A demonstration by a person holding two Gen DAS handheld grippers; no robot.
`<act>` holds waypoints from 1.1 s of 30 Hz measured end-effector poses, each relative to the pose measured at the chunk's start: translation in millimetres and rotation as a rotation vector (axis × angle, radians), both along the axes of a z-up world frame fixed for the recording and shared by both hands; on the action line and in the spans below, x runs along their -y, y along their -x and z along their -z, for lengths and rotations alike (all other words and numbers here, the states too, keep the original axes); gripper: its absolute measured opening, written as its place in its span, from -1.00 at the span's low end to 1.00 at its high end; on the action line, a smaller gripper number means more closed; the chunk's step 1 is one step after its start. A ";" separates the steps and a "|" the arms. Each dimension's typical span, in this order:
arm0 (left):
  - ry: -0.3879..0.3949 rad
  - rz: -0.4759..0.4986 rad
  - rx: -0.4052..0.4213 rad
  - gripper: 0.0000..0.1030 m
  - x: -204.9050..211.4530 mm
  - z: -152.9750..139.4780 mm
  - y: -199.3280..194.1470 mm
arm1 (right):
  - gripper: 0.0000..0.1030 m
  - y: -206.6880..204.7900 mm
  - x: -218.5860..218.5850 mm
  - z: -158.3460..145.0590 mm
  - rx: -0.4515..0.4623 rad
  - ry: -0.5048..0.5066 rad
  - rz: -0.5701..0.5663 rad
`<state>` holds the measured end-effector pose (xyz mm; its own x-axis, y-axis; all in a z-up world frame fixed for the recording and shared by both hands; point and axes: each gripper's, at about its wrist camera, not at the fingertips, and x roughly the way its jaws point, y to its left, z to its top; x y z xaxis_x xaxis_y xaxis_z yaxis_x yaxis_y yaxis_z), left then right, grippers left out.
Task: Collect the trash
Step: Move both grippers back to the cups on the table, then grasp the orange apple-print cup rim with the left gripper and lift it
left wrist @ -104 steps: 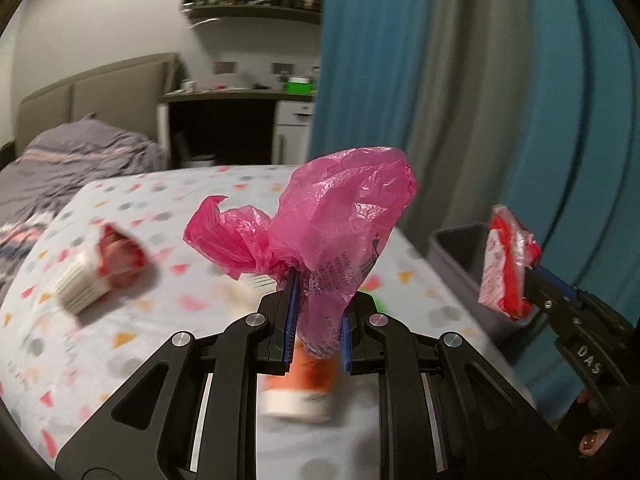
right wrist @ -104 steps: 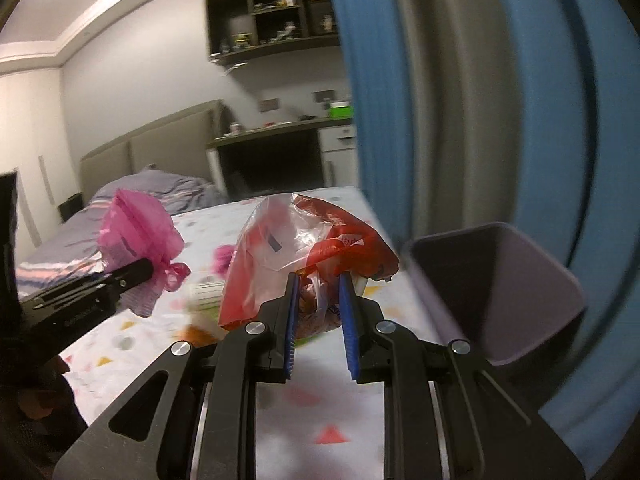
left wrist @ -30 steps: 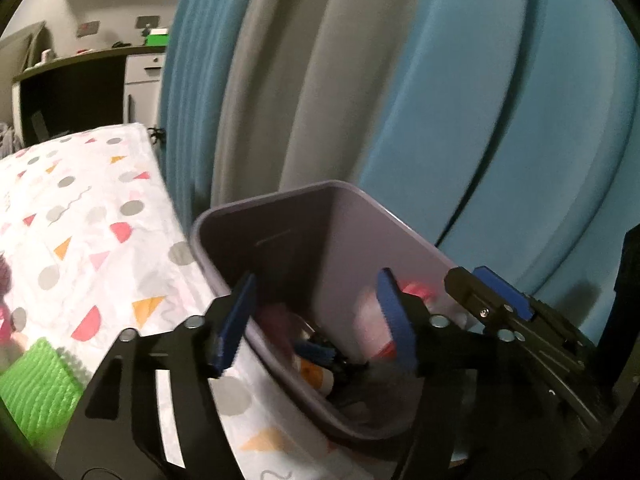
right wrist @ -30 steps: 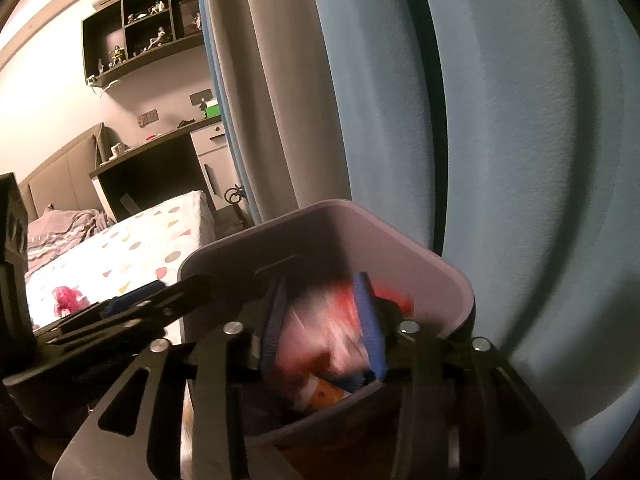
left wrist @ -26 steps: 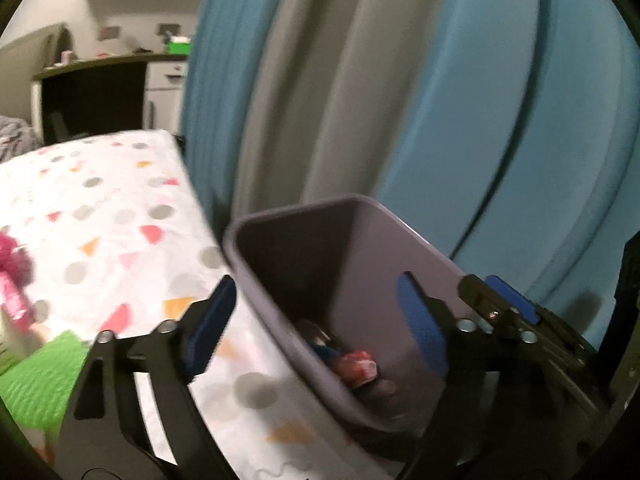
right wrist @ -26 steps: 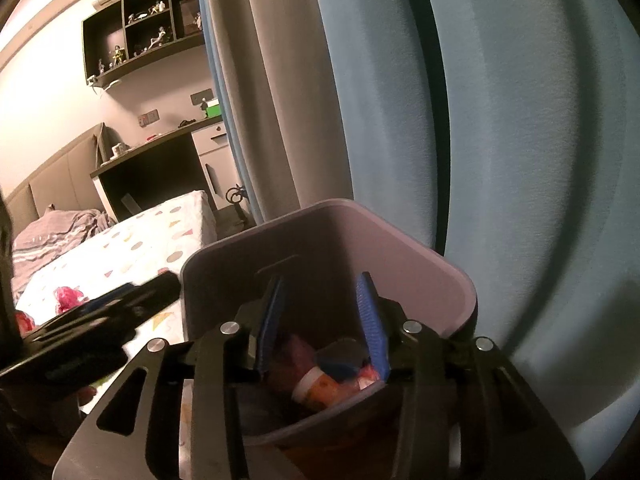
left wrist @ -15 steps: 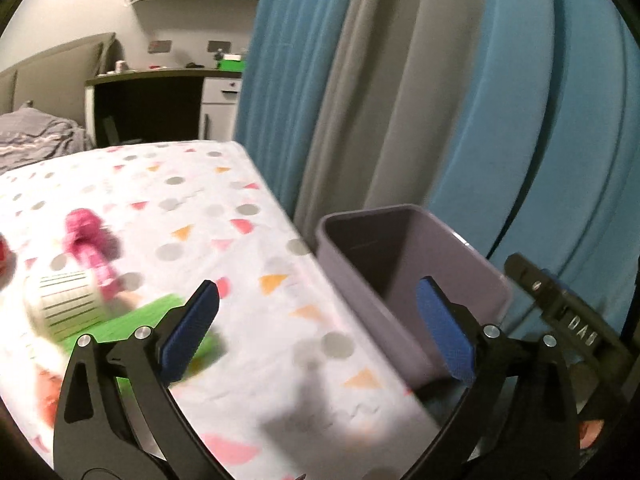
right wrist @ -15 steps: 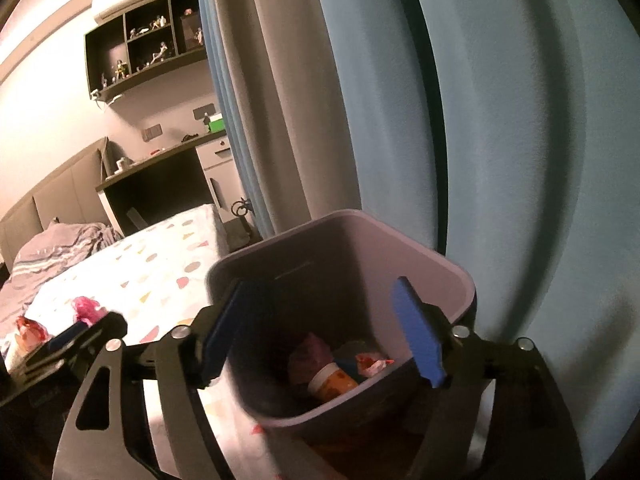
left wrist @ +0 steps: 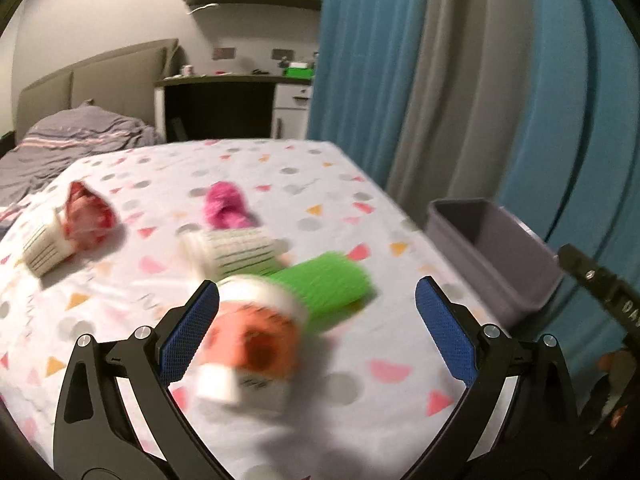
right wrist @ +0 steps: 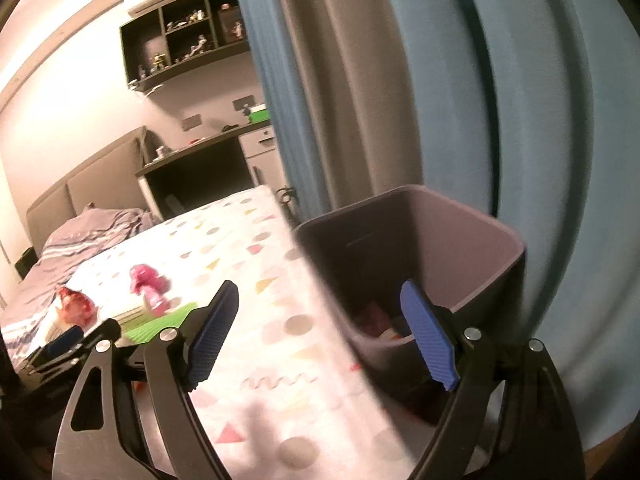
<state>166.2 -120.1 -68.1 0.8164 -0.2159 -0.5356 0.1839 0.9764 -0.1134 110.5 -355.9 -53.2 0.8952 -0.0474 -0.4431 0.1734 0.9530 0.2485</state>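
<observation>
Left gripper [left wrist: 318, 320] gapes widest and empty, lined up toward the orange-and-white cup [left wrist: 250, 354]; right gripper [right wrist: 320, 336], jaws just opening, empty beside the grey plastic bin [right wrist: 460, 240]

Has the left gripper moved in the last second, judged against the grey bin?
Yes. The left gripper has swung away from the grey bin, now at its right, and faces the bed; its jaws stand wide open with nothing held.
</observation>
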 end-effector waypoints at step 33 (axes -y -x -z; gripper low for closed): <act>0.131 0.112 -0.182 0.14 -79.9 25.1 16.7 | 0.57 -11.0 -77.0 16.1 -0.069 0.024 -0.171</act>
